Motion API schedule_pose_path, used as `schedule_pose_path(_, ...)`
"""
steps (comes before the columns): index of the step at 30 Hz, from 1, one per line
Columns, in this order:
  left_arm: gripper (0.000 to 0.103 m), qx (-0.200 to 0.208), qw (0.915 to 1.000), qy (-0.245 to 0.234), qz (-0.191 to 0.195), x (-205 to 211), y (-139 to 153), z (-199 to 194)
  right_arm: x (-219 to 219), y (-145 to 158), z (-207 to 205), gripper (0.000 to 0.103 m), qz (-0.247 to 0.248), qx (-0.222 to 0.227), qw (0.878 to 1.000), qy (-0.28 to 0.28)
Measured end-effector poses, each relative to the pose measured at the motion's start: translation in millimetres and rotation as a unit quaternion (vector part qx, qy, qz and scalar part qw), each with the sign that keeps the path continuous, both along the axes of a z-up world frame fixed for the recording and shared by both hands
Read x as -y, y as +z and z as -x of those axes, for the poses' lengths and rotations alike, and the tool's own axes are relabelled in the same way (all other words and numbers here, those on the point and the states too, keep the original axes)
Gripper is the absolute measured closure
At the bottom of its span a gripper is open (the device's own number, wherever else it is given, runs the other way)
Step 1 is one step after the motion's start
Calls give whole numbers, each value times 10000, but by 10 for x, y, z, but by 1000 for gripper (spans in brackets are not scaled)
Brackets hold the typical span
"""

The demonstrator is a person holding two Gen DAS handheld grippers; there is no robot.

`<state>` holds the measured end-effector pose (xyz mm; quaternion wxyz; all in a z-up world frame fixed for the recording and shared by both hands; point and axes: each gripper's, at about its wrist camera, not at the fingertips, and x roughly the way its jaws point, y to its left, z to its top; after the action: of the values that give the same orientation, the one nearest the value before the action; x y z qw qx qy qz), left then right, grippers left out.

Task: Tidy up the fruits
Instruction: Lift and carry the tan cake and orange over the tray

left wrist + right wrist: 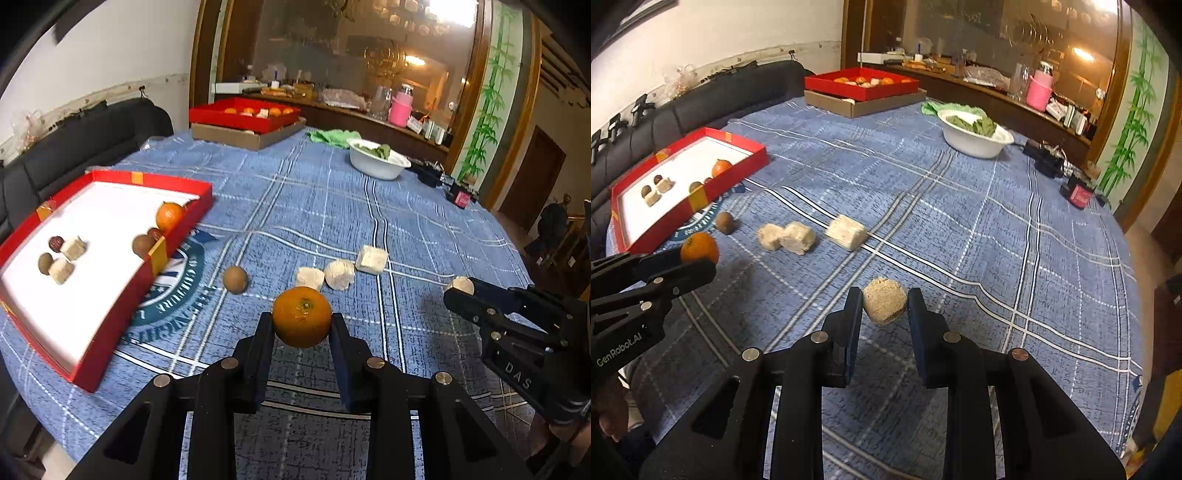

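Left wrist view: left gripper is clamped on a round orange tangerine, fingers pressed to both its sides, held above the blue plaid tablecloth. Right gripper sits at the right edge, pinching a pale beige crumbly block — only its tip shows there.

Right wrist view: right gripper grips that same block between narrow-set fingers, lifted off the cloth. Left gripper comes in from the left with the tangerine.

Around:
- Red shallow cardboard tray with white liner, near left. Inside it: a second orange fruit against the right wall, several small brown round fruits and two beige blocks.
- Loose brown round fruit on the cloth just right of the tray, between the tray and the tangerine.
- Three more beige blocks in a row just beyond the tangerine; two of them touch, the third is slightly apart to the right.
- Far side: another red tray stacked on a brown cardboard box, holding oranges.
- Far right: white plastic bowl with green leaves, with a green cloth behind it.
- Dark sofa along the left wall.
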<state>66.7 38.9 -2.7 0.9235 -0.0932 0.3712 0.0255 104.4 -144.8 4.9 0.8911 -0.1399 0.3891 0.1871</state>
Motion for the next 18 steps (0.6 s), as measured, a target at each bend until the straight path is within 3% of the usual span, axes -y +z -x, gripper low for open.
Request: schedule_pose_path(18, 74, 610, 9981, -26, -17, -38, 352, 231, -423, 258, 309, 79, 10, 410, 9977, 546)
